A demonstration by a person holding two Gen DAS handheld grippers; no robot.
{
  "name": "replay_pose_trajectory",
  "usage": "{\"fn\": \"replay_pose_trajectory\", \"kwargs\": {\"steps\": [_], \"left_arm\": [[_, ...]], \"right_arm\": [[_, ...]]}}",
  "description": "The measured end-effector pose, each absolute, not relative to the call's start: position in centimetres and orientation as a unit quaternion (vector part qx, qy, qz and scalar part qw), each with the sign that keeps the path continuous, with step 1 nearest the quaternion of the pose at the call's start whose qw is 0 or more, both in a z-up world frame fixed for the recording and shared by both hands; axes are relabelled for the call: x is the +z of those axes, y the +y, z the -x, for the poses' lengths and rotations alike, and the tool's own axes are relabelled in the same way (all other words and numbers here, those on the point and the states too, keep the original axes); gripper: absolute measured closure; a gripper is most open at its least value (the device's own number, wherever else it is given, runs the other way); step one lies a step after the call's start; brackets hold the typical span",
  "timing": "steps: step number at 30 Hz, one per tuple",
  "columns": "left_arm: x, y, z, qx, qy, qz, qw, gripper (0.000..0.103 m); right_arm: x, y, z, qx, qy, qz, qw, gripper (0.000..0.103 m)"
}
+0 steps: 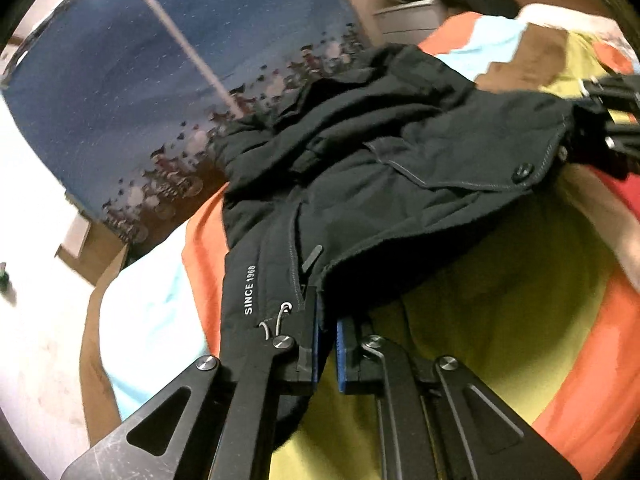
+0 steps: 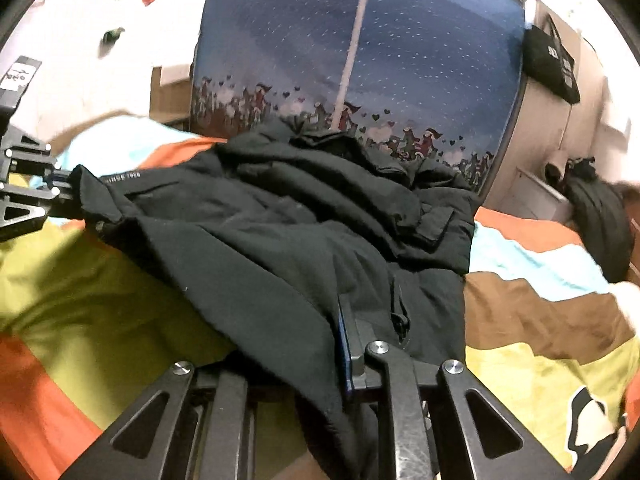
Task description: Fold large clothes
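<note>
A large black jacket [image 1: 380,152] with "SINCE 1968" printed near its hem lies crumpled on a colourful bedspread [image 1: 500,300]. My left gripper [image 1: 326,320] is shut on the hem corner beside the drawcord and zip. My right gripper [image 2: 340,340] is shut on the opposite hem corner of the jacket [image 2: 280,220], and the cloth drapes over its left finger. The hem is stretched between the two grippers and lifted off the bed. The right gripper shows at the right edge of the left wrist view [image 1: 608,120]. The left gripper shows at the left edge of the right wrist view [image 2: 28,192].
The bedspread [image 2: 540,312] has orange, light blue, brown and yellow-green patches. A blue starry headboard panel [image 2: 360,60] stands behind the jacket. A black bag [image 2: 600,216] lies by a white nightstand [image 2: 532,192] at the right. Another black bag [image 2: 552,60] hangs on the wall.
</note>
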State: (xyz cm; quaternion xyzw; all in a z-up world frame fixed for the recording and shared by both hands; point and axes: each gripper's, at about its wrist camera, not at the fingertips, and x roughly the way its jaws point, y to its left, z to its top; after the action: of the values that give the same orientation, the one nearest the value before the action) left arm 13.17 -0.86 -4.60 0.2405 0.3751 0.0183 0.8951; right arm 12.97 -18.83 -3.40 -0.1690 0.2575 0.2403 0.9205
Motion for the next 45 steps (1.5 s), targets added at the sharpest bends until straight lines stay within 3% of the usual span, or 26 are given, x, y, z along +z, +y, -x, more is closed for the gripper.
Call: {"fn": "replay_pose_trajectory", "kwargs": {"steps": [17, 29, 37, 45], "left_arm": [[1.3, -4.9, -12.2, 0.083, 0.363, -0.212, 0.903, 0.098], [2.9, -1.5, -7.7, -0.05, 0.382, -0.203, 0.9, 0.099], [3.5, 1.6, -13.2, -0.151, 0.448, -0.217, 0.854, 0.099], [7.2, 5.9, -19.0, -0.145, 0.368, -0.116, 0.911, 0.099]], "right_arm": [[-1.9, -22.1, -11.0, 0.243, 0.224, 0.14, 0.933, 0.094], [1.0, -20.7, -5.7, 0.242, 0.225, 0.201, 0.922, 0.095], [2.8, -18.0, -9.1, 0.26, 0.286, 0.237, 0.891, 0.095], [7.1, -17.1, -16.4, 0.265, 0.288, 0.211, 0.896, 0.095]]}}
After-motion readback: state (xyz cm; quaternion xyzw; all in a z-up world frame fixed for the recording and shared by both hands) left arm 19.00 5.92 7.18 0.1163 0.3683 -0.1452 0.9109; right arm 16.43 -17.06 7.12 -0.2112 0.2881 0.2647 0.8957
